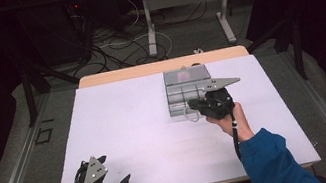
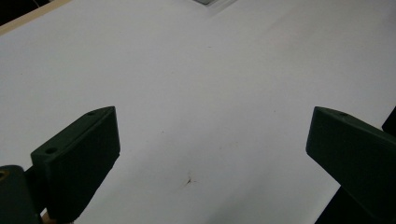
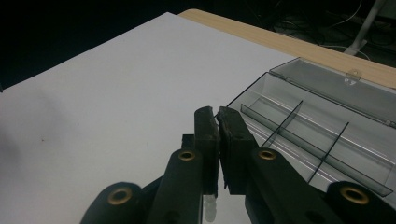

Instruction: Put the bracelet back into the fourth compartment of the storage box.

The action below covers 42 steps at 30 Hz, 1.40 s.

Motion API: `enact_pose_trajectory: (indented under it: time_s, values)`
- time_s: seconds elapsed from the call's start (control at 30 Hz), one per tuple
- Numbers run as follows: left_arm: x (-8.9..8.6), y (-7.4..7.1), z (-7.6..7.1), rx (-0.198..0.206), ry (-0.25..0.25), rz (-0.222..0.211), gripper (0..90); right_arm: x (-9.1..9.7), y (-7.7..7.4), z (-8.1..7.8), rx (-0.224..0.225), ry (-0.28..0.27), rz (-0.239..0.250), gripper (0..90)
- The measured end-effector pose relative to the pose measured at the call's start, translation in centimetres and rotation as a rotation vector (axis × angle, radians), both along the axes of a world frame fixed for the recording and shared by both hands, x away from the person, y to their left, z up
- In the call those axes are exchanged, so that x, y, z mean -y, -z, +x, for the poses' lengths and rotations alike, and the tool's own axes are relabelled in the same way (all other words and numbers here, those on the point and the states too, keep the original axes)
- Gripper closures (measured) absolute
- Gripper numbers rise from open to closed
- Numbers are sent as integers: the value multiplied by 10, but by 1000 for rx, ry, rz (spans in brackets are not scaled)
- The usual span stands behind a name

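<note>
1. Beside the clear plastic box (image 1: 189, 90), at its near edge: right gripper (image 3: 218, 122), jaws clenched on a thin clear bit, can't tell what.
2. Box sits far-centre on counter (image 1: 122, 129), lid open; light, stiff, slippery, prob. brittle — grab by rim/wall.
3. Well apart from box: left gripper (image 1: 118, 180), jaws released, w/ nothing between.

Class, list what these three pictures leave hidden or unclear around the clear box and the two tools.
- Pink thing in the box, high view: too small and blurred to name.
- Whatever the right tool pinches, right gripper view: its shut jaws hide it.
- Box's near end, high view: covered by that tool.
- Box, left gripper view: cut by the top edge.
</note>
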State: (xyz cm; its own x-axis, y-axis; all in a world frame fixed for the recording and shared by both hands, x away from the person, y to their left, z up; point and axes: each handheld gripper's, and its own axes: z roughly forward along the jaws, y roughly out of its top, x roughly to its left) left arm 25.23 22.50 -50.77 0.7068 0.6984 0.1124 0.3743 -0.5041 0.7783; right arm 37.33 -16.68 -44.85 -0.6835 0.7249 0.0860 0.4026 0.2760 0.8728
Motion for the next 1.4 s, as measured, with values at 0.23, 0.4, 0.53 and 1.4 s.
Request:
enact_pose_trajectory:
  time_s: [0.23,0.4,0.53,1.4]
  values:
    - [-1,0,-1,1,-1,0,28,-5,0,5,5,1,-15,869]
    - [-2,1,-1,2,3,-7,28,-5,-2,8,9,13,-15,869]
    - [-2,1,0,-5,1,-6,28,-4,-3,10,9,19,-11,869]
    - [-3,1,2,-5,9,4,28,-17,-7,39,41,41,-29,868]
